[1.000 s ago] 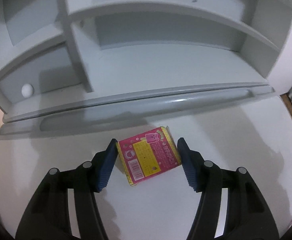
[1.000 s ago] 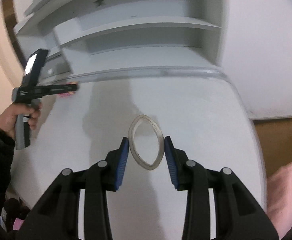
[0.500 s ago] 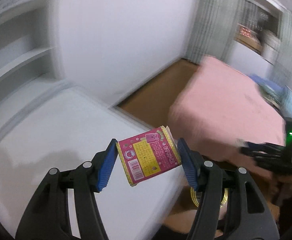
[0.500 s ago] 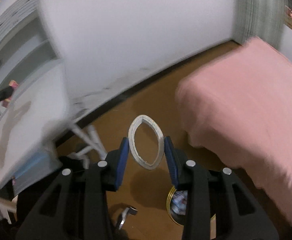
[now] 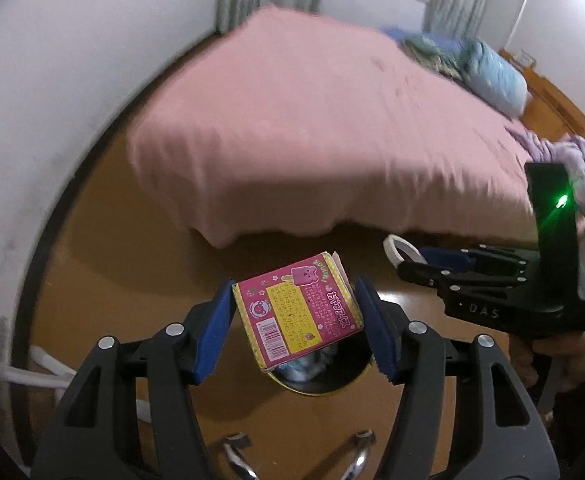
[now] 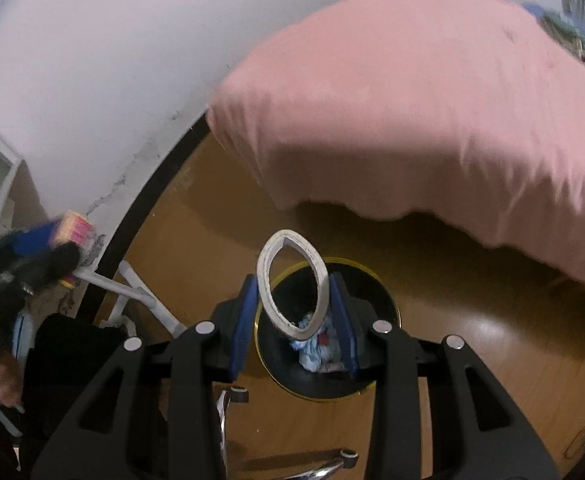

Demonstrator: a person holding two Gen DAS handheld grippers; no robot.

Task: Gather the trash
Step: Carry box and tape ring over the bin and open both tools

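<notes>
My left gripper (image 5: 296,324) is shut on a pink and yellow snack box (image 5: 298,314) and holds it in the air above a round black trash bin (image 5: 320,376) with a gold rim on the wooden floor. My right gripper (image 6: 292,304) is shut on a squashed white tape ring (image 6: 291,282), directly over the same bin (image 6: 324,364), which holds blue and white crumpled trash. The right gripper with its ring (image 5: 398,249) shows at the right of the left wrist view. The left gripper with the box (image 6: 74,232) shows blurred at the left of the right wrist view.
A bed with a pink cover (image 5: 332,128) stands beyond the bin, with blue and purple bedding (image 5: 492,68) on it. A white wall (image 6: 92,60) runs on the left. Chrome chair legs (image 6: 328,466) and a white frame (image 6: 140,296) sit near the bin.
Both grippers swung away from the white desk, carrying the box and the ring, and now hang over the trash bin on the floor. Both stay shut on their items.
</notes>
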